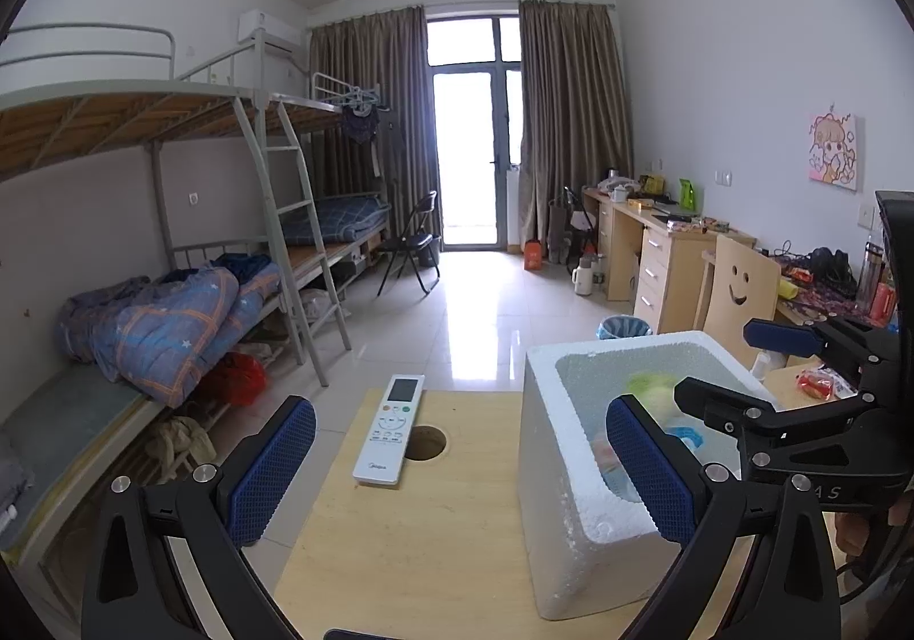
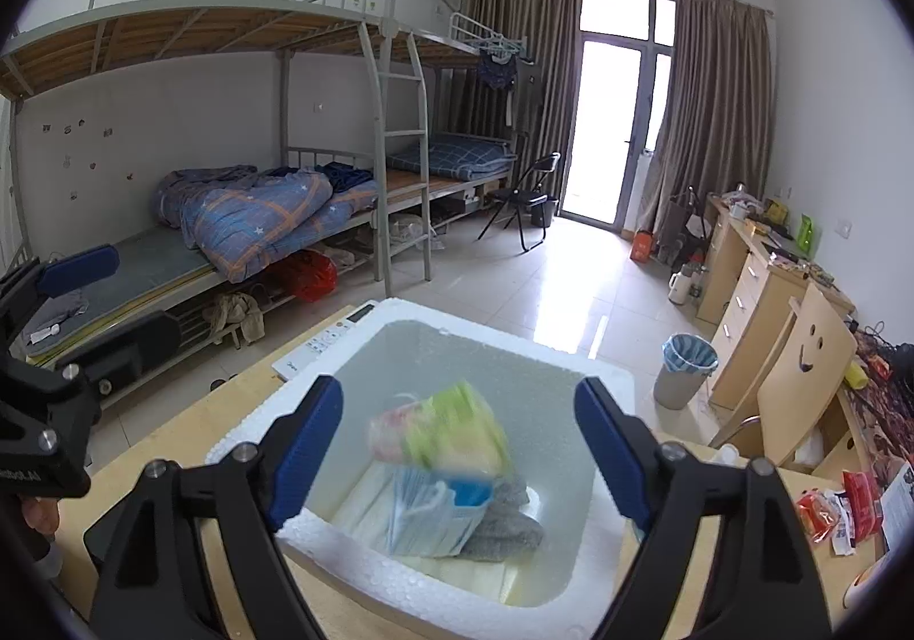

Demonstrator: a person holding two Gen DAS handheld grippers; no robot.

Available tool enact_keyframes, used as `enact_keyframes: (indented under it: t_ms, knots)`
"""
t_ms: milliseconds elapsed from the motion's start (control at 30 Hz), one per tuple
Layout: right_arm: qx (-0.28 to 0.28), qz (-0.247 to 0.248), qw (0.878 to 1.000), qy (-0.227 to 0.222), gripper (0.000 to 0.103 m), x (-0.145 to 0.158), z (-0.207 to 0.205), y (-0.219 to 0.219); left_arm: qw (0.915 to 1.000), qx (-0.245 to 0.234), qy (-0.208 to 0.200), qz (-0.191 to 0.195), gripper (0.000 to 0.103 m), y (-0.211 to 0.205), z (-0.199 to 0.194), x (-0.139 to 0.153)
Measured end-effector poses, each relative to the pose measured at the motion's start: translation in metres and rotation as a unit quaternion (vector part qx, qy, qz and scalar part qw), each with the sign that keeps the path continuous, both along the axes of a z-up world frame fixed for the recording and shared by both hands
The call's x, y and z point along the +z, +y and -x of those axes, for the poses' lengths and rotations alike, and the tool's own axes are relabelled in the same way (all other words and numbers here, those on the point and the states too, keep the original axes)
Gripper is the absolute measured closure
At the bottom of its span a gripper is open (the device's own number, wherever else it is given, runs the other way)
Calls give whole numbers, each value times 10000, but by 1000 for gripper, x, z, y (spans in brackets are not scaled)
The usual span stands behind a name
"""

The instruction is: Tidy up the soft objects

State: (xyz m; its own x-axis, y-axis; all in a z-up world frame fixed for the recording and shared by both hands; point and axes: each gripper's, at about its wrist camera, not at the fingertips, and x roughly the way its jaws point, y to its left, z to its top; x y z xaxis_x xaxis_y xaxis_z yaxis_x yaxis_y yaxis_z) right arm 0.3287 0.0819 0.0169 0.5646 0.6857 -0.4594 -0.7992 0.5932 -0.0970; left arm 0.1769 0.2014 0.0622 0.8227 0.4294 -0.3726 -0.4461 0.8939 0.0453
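A white foam box (image 2: 400, 314) stands on the wooden table (image 1: 428, 554). In it lie a plastic bag of blue masks (image 2: 434, 514) and a grey cloth (image 2: 502, 526). My right gripper (image 2: 460, 400) hangs open over the box. A blurred green, yellow and pink soft packet (image 2: 451, 428) is below and between its jaws, free of both pads. In the left wrist view the same packet (image 1: 651, 388) shows inside the box (image 1: 537, 411), under the right gripper (image 1: 737, 366). My left gripper (image 1: 460, 428) is open and empty, left of the box.
A white remote (image 1: 391, 428) lies on the table beside a round hole, just left of the box. Red snack wrappers (image 2: 828, 508) sit at the table's right. A lined bin (image 2: 685, 366) and a smiley-face chair (image 1: 740, 291) stand beyond; bunk beds fill the left.
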Motion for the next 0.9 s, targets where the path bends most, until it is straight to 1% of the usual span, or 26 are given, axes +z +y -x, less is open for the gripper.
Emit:
enact_keyframes:
  t_ms: [133, 367, 633, 833, 900]
  knots:
    - [0, 24, 10000, 19, 17, 1, -1, -2, 10000, 27, -2, -68, 1, -2, 1, 1]
    - [-67, -9, 10000, 31, 16, 6, 1, -4, 10000, -60, -15, -26, 1, -9, -1, 5]
    - [-280, -175, 9994, -48, 14, 20, 10, -32, 9996, -258, -95, -64, 1, -33, 4, 12]
    - [-425, -387, 9983, -70, 14, 26, 22, -61, 9987, -415, -251, -169, 1, -62, 18, 20]
    - [-466, -461, 9978, -62, 9, 27, 27, -71, 9982, -492, -298, -176, 1, -71, 22, 22]
